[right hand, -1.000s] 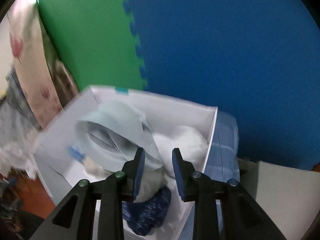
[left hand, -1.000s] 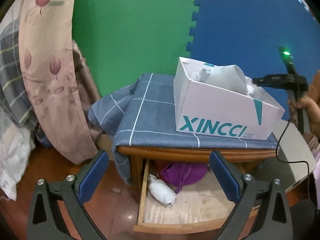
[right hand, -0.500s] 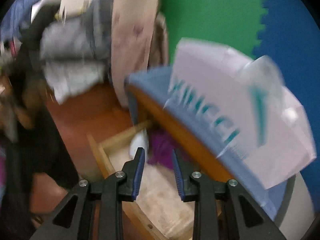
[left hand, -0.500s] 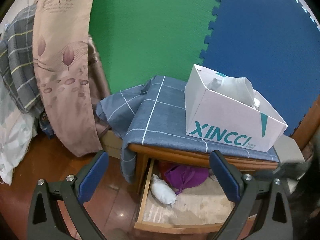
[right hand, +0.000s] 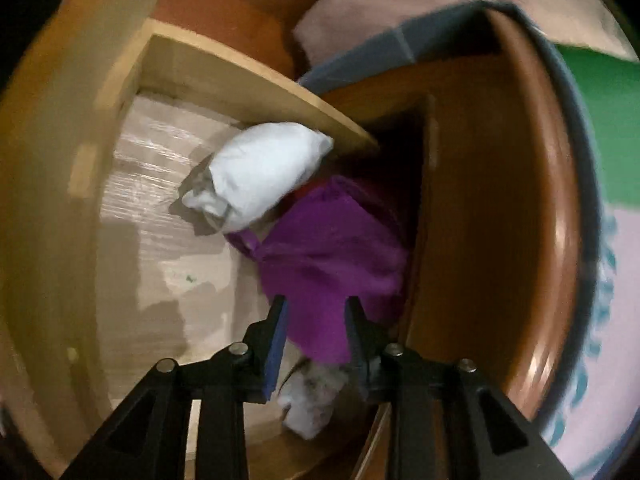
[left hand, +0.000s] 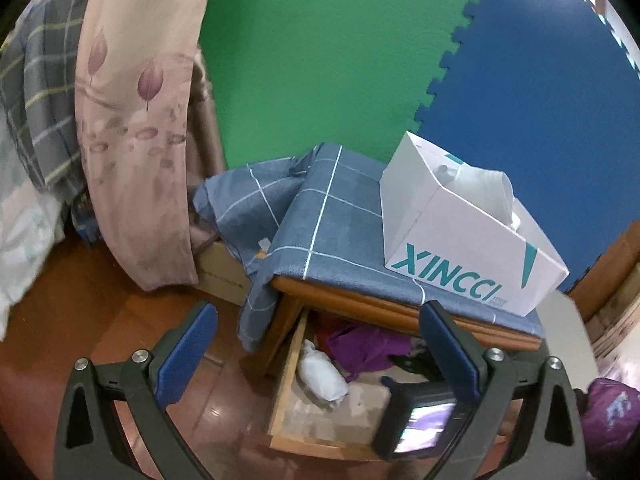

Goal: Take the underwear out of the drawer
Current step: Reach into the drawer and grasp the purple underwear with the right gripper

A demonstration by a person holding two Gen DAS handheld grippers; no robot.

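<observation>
One open drawer (left hand: 286, 392) is seen, and three bundles are counted inside: one white roll (right hand: 264, 168), one purple garment (right hand: 332, 248), one pale grey wad (right hand: 312, 404). One white box (left hand: 460, 248) is counted above.

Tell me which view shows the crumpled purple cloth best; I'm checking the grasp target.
The right wrist view: the crumpled purple cloth fills the middle, close ahead of the fingers. The left wrist view shows it small, partly under the tabletop.

purple underwear (right hand: 328, 248) crumpled at back of open wooden drawer (right hand: 240, 92), white bundle (right hand: 260, 172) beside it.
</observation>
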